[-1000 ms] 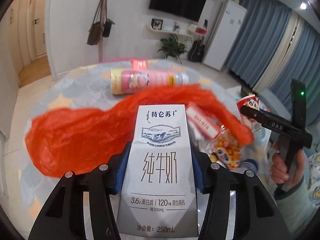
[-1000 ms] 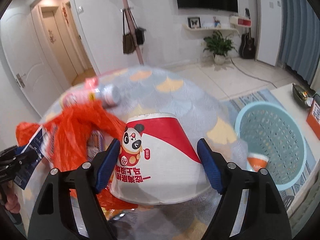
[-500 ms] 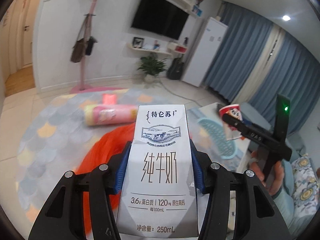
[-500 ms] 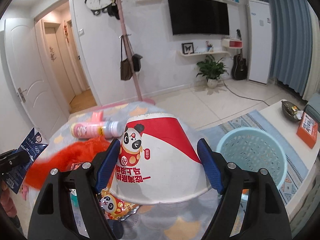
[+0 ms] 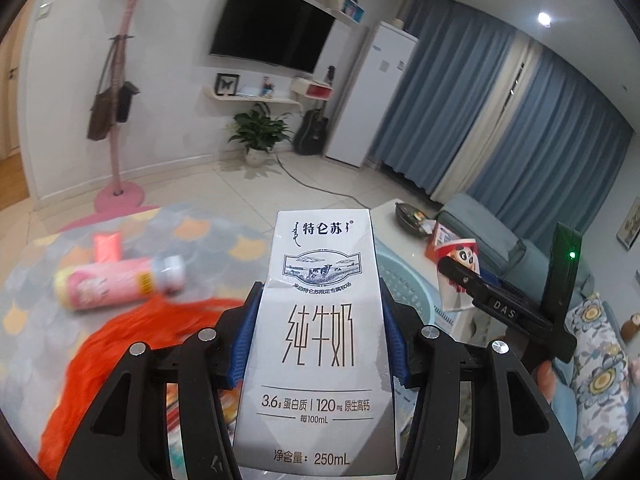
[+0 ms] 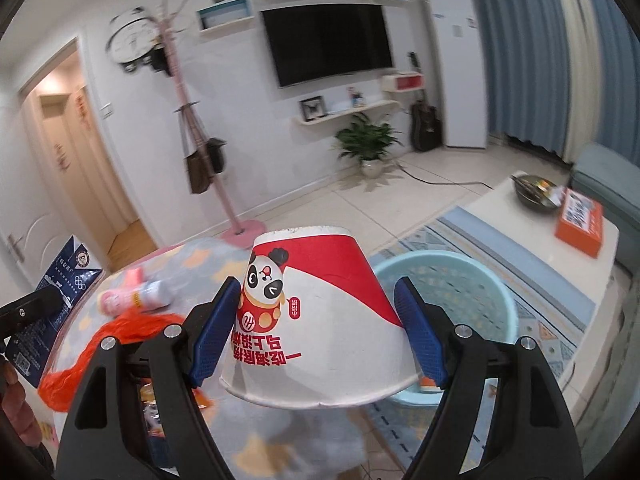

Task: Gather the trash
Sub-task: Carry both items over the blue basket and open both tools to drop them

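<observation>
My left gripper [image 5: 318,334] is shut on a white milk carton [image 5: 320,320] and holds it upright above the table. My right gripper [image 6: 318,326] is shut on an upturned red-and-white paper cup with a panda [image 6: 316,320], lifted above the table. The cup [image 5: 458,268] and right gripper also show in the left wrist view, over a light blue basket [image 5: 404,284]. The carton's dark blue back [image 6: 56,304] shows at the left of the right wrist view. The basket [image 6: 460,292] stands on the floor to the right of the table.
An orange plastic bag [image 5: 120,360] lies on the round table with the patterned cloth [image 5: 40,320]. A pink bottle [image 5: 116,284] lies on its side behind it. Snack wrappers [image 6: 152,408] lie under my grippers. A white coffee table [image 6: 520,232] with an orange box stands beyond the basket.
Both grippers have risen and tilted up with their loads. The table and orange bag have dropped lower in both views, and the basket has come nearer the middle of the right wrist view.
</observation>
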A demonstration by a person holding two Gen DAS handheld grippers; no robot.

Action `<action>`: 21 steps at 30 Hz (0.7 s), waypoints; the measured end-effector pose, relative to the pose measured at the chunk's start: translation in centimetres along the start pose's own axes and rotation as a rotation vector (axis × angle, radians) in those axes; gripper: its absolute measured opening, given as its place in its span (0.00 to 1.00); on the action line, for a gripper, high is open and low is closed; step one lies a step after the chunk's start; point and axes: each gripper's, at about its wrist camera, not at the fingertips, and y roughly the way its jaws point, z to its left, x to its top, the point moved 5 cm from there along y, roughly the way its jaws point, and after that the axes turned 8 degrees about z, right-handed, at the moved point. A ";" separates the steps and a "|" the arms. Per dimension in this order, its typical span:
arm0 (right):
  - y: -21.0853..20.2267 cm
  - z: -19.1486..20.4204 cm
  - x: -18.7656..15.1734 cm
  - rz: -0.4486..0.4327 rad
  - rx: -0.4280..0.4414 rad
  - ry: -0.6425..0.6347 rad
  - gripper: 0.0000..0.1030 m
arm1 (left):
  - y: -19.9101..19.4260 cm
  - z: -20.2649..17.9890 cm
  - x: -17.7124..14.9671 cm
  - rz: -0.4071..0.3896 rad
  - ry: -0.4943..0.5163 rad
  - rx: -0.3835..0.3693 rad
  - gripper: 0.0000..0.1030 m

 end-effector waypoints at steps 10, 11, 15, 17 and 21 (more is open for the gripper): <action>5.4 -10.2 -1.2 0.138 -0.169 0.189 0.73 | 10.7 -6.9 2.4 0.091 0.113 0.156 0.50; 6.5 -11.3 -1.6 0.167 -0.187 0.208 0.73 | 12.0 -7.5 2.3 0.110 0.115 0.150 0.50; 9.3 -14.0 -2.8 0.233 -0.221 0.237 0.73 | 16.1 -8.8 1.9 0.187 0.112 0.119 0.50; 11.1 -15.0 -3.5 0.274 -0.264 0.217 0.73 | 18.6 -9.2 1.8 0.248 0.088 0.090 0.50; 13.5 -16.3 -4.4 0.334 -0.270 0.221 0.74 | 21.6 -9.7 1.4 0.301 0.066 0.075 0.50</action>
